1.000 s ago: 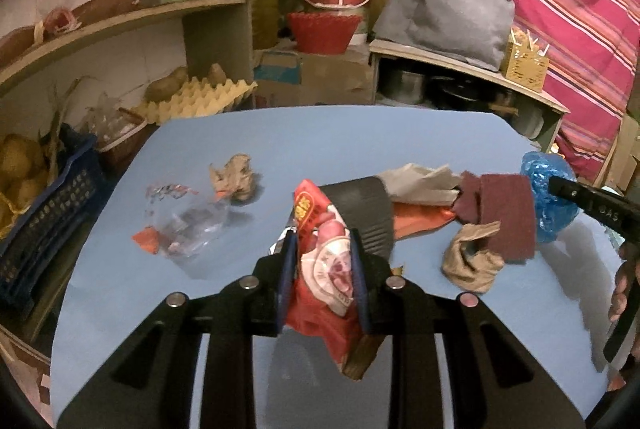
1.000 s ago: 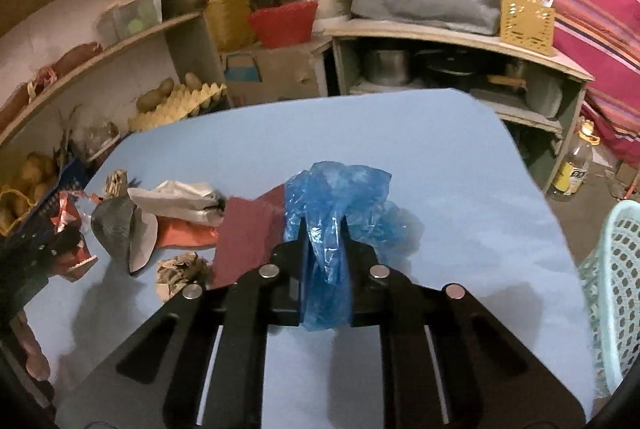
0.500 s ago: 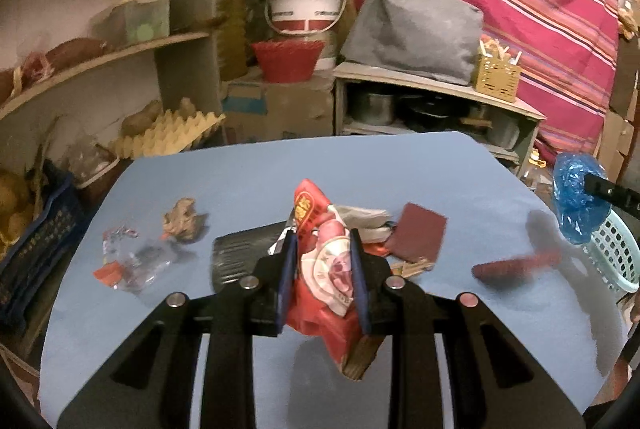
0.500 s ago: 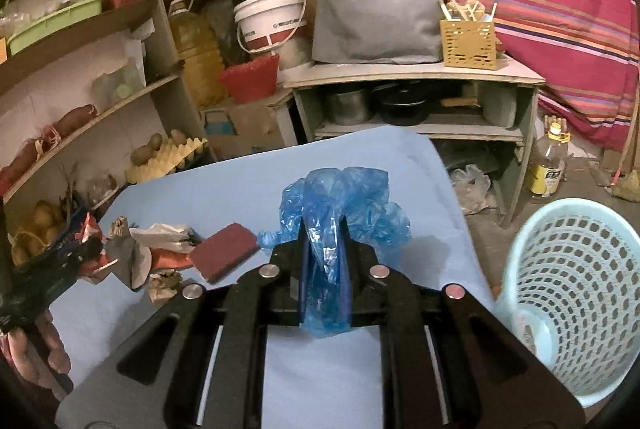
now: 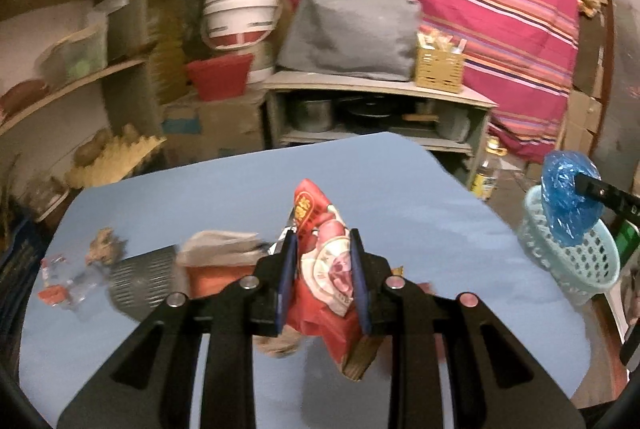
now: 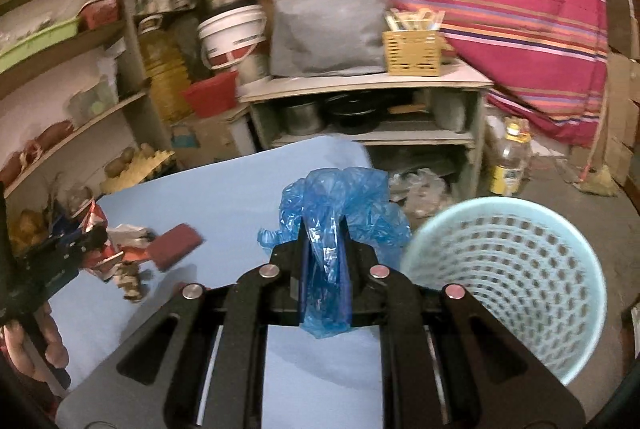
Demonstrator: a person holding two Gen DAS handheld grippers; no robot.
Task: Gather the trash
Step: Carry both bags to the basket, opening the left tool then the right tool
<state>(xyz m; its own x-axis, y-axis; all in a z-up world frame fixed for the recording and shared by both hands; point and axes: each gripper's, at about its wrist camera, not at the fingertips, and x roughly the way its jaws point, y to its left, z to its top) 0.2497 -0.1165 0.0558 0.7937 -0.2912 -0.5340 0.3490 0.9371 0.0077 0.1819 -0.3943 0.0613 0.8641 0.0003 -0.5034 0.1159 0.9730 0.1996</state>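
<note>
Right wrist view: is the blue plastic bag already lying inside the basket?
No, the blue plastic bag is clamped in the right gripper, beside the basket.

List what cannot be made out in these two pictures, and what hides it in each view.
- Basket bottom, right wrist view: the gripper body covers its near side; any contents are unseen.
- Trash pile, left wrist view: motion blur smears it, and the left gripper with its red wrapper covers part.
- Bottle label: too small and blurred.
- Blue bag lower end: cut off behind the right gripper.
</note>
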